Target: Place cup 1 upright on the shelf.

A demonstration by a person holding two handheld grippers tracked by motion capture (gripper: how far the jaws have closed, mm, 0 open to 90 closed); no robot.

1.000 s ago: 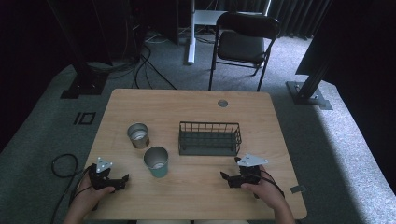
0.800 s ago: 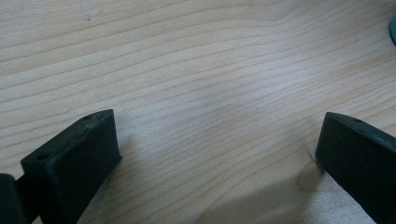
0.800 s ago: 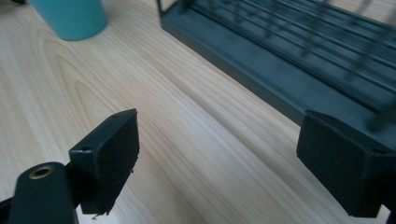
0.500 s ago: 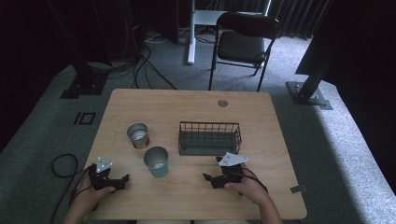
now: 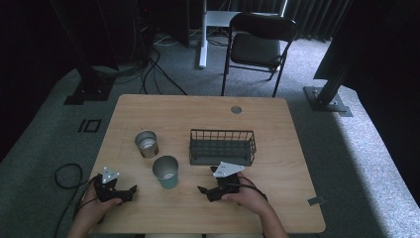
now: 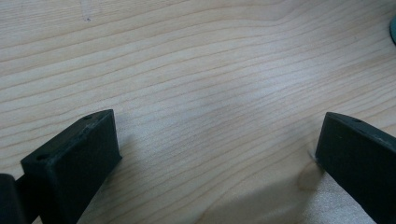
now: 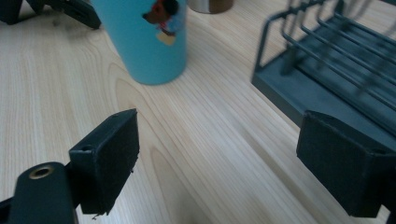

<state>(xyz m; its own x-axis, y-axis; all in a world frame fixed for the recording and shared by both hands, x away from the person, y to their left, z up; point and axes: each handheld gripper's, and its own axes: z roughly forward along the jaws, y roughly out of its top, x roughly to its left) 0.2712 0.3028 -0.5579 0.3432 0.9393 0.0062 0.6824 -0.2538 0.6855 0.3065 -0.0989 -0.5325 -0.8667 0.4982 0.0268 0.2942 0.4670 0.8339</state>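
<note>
A teal cup with a sticker stands upright at the table's front middle; the right gripper view has it ahead and to the left. A shiny metal cup stands behind it to the left. A black wire basket sits at mid-table. My right gripper is open, low over the table just right of the teal cup and in front of the basket, with only bare wood between its jaws. My left gripper rests open at the front left, over bare wood.
The wooden table has a round cable grommet near its far edge. A folding chair stands beyond the table, and cables lie on the carpet at the left. In the right gripper view the left gripper lies past the cup.
My right gripper has moved left along the table's front, from the right side to just right of the teal cup. The left gripper has stayed put.
</note>
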